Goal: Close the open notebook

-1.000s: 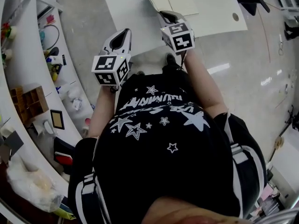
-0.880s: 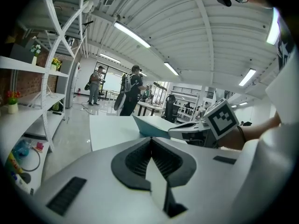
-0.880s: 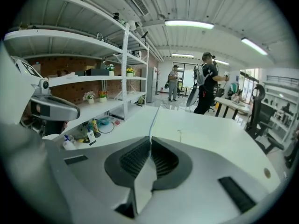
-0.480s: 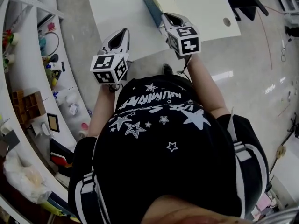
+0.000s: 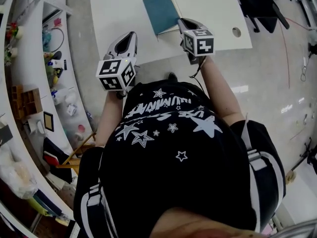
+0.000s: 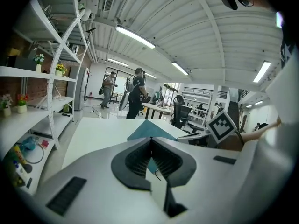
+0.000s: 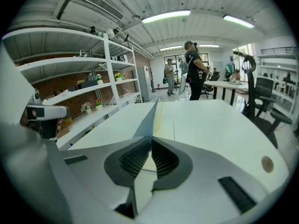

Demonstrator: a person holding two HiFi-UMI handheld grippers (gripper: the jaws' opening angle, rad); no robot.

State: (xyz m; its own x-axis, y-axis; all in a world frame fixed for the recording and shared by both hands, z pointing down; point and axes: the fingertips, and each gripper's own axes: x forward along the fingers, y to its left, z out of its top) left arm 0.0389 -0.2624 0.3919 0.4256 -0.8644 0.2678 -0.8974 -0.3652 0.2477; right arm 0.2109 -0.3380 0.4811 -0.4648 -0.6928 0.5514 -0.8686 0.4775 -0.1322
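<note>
The notebook lies on the white table point(image 5: 114, 9). Its teal cover point(image 5: 159, 8) is lifted off the table and stands up at a slant. My right gripper point(image 5: 182, 23) is shut on the near edge of this cover. In the right gripper view the cover point(image 7: 150, 118) runs edge-on straight away from the closed tips point(image 7: 151, 139), with a cream page point(image 7: 163, 120) flat to its right. My left gripper point(image 5: 130, 36) hovers at the table's near edge, left of the notebook, shut and holding nothing. From the left gripper point(image 6: 150, 140) the teal cover point(image 6: 148, 130) shows just beyond the tips.
White shelves point(image 5: 29, 83) with small items curve along the left. A round cable hole point(image 5: 236, 31) sits in the table's right part. Black chairs point(image 5: 257, 4) stand beyond the table at the right. Two people point(image 7: 194, 69) stand far across the room.
The teal cover has risen from flat on the table to a raised slant, held by the right gripper. Both grippers have moved forward over the table edge.
</note>
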